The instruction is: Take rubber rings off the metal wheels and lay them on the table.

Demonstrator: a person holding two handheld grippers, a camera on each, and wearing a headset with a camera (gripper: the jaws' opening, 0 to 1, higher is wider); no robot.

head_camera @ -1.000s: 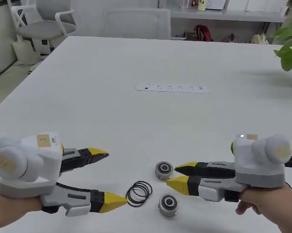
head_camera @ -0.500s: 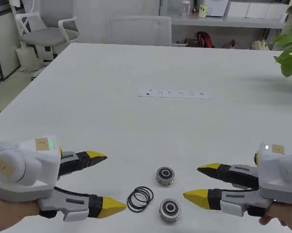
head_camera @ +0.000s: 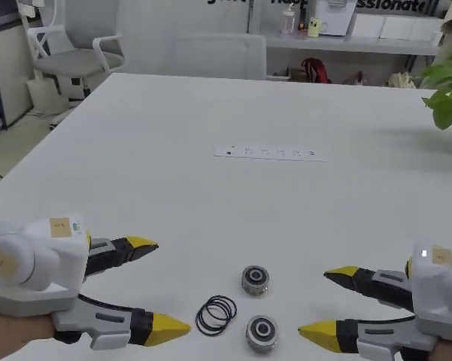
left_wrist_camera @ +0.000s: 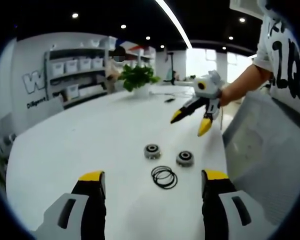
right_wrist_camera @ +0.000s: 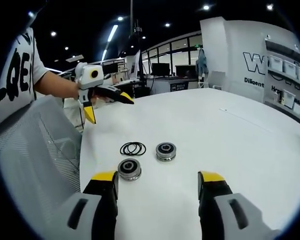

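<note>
On the table (head_camera: 210, 188), rubber rings (head_camera: 215, 314) lie piled just beside the two metal wheels (head_camera: 255, 278), seemingly bare (small, blurry). R gripper (head_camera: 314, 301) has backed off them, jaws apart, empty; L gripper (head_camera: 169, 286) too. Task prob. done.

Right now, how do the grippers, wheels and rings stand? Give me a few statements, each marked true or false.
1. The left gripper and the right gripper are both open and hold nothing. True.
2. The farther wheel and the nearer wheel lie on the table between the grippers. True.
3. The rubber rings sit around the nearer wheel. False: they lie loose in a bunch on the table beside it, on the left gripper's side.
4. The two wheels touch each other. False: bare table shows between them.
</note>
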